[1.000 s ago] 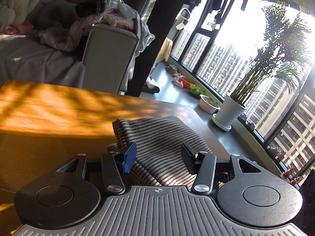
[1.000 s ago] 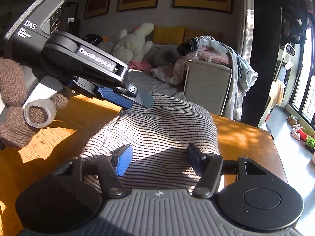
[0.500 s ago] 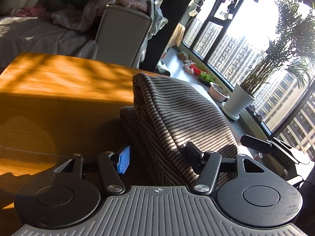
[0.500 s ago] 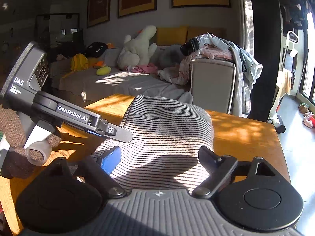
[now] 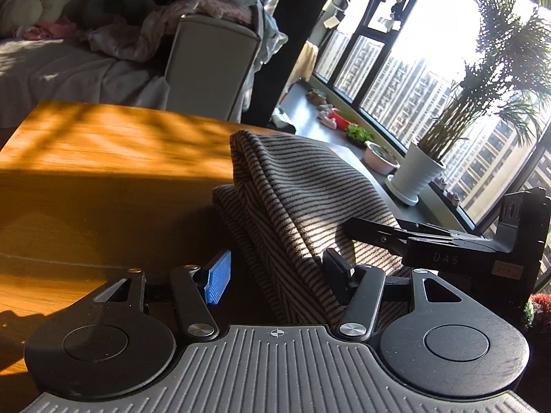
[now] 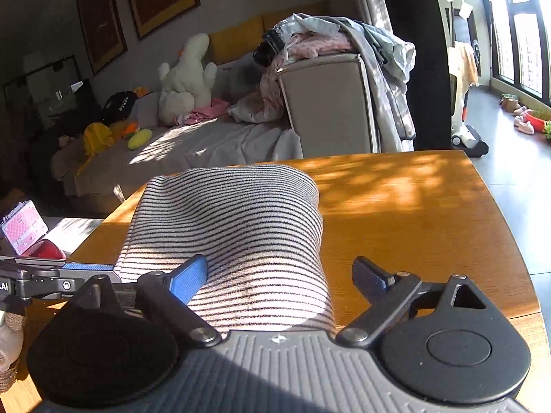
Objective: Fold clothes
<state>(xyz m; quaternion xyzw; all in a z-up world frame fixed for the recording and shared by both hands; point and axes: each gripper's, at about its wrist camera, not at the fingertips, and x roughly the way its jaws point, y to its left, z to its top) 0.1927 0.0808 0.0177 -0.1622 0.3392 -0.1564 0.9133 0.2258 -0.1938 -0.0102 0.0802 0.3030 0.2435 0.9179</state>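
A grey, black-striped garment (image 5: 292, 189) lies folded on the wooden table (image 5: 103, 172) and bulges up in a hump. My left gripper (image 5: 279, 273) straddles its near end with the jaws closing. The black finger (image 5: 339, 270) touches the cloth, while the blue pad (image 5: 218, 277) stands just clear of it. In the right wrist view the garment (image 6: 234, 227) runs between the jaws of my right gripper (image 6: 279, 275), which are opening wide. Its right fingertip (image 6: 368, 275) is off the cloth. The right gripper (image 5: 378, 234) pokes in beside the hump, and the left gripper (image 6: 69, 272) sits at the cloth's left edge.
Behind the table, a sofa armrest (image 6: 327, 103) carries a pile of clothes (image 6: 337, 34), and a white plush toy (image 6: 186, 79) sits on the seat. A potted plant (image 5: 420, 172) stands by the windows. The table (image 6: 413, 206) ends at the right; a pink case (image 6: 24, 227) lies at the left.
The right gripper's jaws have spread wide and it has rolled and shifted sideways. The garment has risen from lying flat into a hump. The right gripper has come into the left wrist view.
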